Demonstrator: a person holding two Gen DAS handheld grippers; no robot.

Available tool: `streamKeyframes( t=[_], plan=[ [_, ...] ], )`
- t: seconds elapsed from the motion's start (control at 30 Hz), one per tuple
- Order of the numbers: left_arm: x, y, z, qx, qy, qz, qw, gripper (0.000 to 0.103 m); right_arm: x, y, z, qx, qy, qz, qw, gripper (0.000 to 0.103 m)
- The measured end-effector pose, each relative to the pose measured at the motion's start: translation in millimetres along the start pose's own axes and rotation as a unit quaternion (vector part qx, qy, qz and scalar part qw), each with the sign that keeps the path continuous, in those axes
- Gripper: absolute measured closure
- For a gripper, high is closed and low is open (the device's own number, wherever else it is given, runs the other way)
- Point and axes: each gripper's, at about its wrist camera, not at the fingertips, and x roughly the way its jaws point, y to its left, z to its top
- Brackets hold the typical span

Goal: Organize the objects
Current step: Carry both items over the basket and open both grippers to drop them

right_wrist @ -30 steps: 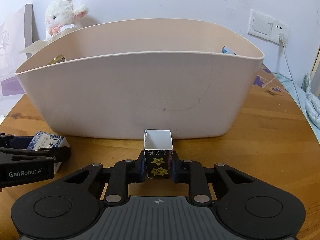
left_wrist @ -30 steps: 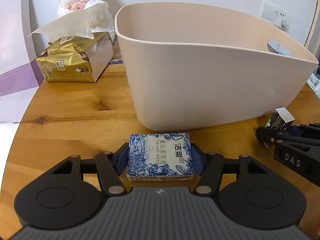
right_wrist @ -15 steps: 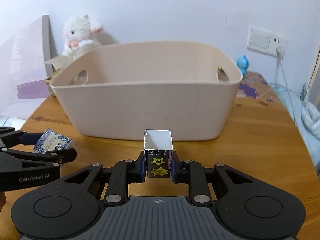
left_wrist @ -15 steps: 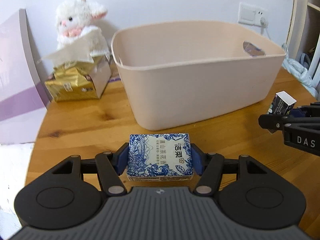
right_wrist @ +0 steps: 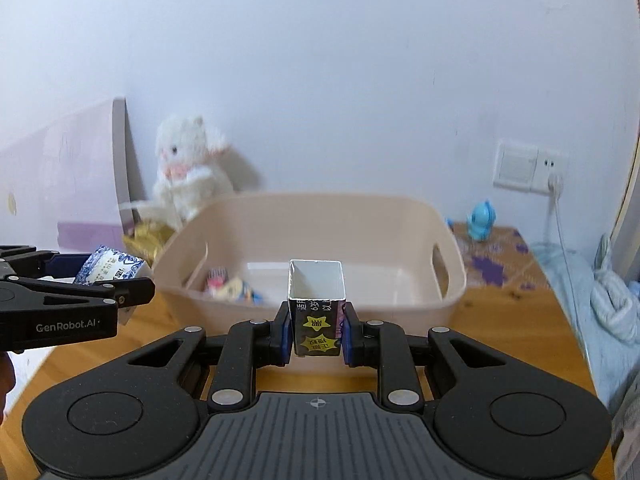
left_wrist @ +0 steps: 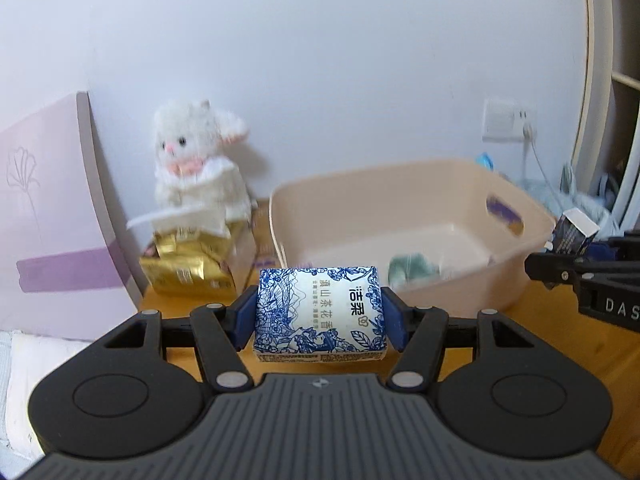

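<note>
There are two grippers, one blue-and-white tissue pack [left_wrist: 320,312], one small dark carton [right_wrist: 317,312], one beige tub [right_wrist: 400,220], one white plush toy [left_wrist: 196,160], one gold tissue bag [left_wrist: 188,268], one blue figurine [right_wrist: 481,220] and one wooden table [right_wrist: 500,340].

The left black plastic two-finger gripper [left_wrist: 319,312] had a grey ribbed housing with a small crosshair mark, two round black discs, silver screws at the linkage pivots and blue pads inside its fingers [left_wrist: 245,317]. The right black plastic two-finger gripper [right_wrist: 316,330] was built alike. Side-on, white lettering read "GenRobot.AI" on the left one and "DAS" on the right.
</note>
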Motion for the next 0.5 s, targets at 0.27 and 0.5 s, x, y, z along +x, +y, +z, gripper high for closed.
streamKeyframes(
  t=[0.27, 0.5],
  plan=[
    [25, -5, 44, 0.000, -0.019, 0.008, 0.9998, 0.039, 24, -10, 39, 0.018, -0.024, -0.015, 0.999, 0.081],
    [80, -23, 60, 0.021, 0.003, 0.026, 0.9994, 0.039, 72, -17, 50, 0.022, -0.001, -0.040, 0.999, 0.081]
  ],
)
